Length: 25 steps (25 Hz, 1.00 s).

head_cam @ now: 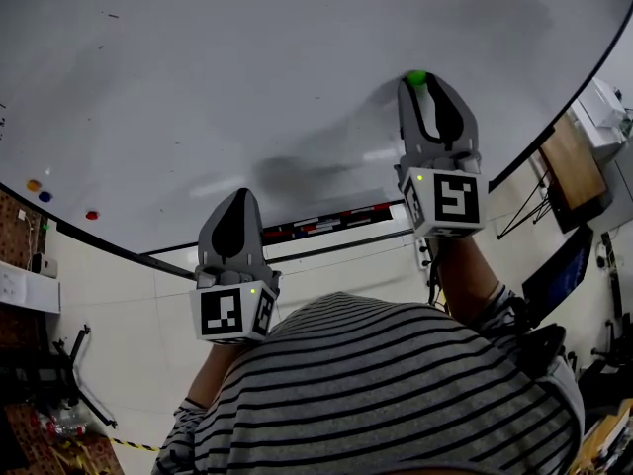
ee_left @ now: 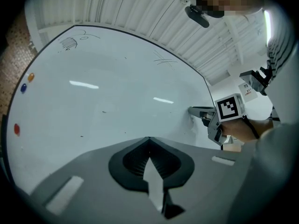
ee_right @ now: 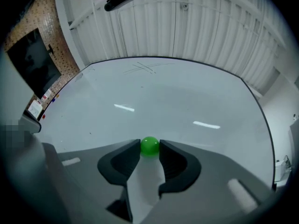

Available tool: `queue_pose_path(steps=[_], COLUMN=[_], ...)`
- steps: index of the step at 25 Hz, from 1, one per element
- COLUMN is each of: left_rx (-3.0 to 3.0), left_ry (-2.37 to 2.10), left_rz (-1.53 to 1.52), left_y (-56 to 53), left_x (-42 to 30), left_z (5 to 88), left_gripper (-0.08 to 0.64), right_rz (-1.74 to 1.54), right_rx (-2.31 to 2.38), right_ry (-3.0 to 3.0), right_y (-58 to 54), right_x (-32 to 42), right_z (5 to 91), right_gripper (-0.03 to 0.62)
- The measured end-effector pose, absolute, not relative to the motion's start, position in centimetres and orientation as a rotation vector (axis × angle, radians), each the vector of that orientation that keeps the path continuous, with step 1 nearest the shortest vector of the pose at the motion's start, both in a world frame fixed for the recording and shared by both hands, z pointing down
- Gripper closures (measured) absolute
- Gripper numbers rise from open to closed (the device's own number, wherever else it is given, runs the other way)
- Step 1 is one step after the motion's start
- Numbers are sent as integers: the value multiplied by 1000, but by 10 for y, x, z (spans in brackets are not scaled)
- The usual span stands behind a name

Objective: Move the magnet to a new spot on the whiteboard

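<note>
A small green round magnet (head_cam: 416, 78) (ee_right: 150, 146) sits against the whiteboard (head_cam: 247, 87) (ee_right: 187, 97), in the right part of the board. My right gripper (head_cam: 416, 84) (ee_right: 150, 149) is shut on it, one fingertip on each side. The left gripper view shows that same gripper (ee_left: 195, 110) pressed tip-first to the board (ee_left: 117, 101). My left gripper (head_cam: 237, 198) (ee_left: 148, 139) is shut with nothing in it, held lower and to the left, a little off the board's lower edge.
Orange (head_cam: 34, 185), blue (head_cam: 45, 196) and red (head_cam: 92, 215) magnets cling near the board's left edge. A marker tray (head_cam: 321, 225) with pens runs under the board. Faint pen marks show at the board's top (ee_right: 142, 68).
</note>
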<state>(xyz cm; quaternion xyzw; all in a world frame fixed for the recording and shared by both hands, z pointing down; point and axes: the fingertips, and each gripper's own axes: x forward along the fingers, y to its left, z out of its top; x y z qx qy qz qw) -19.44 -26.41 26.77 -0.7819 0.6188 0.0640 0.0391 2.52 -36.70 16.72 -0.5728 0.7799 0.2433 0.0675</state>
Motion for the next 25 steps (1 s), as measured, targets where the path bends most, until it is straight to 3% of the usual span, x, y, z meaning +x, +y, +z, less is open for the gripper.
queue_pose_path(steps=[10,13,16,25], left_rx=[-2401,-2410,-2408,-2445], left_ry=[1880,1881,1876,1848], left_rz=[200,203,208,204], left_y=[-264,-260,-244,-156], left_x=[-180,-165,-142,-47], left_z=[272,279,278,280], left_gripper=[543,543,543,543], right_rz=[641,560,481,189], right_rx=[-1620,-1580,-1556,-1491], right_ry=[2382,2413,2448,2586], right_y=[-331,-308,-278,-182], right_x=[34,43,60,116], right_z=[177,193,206,258], right_gripper=[477,526,589,591])
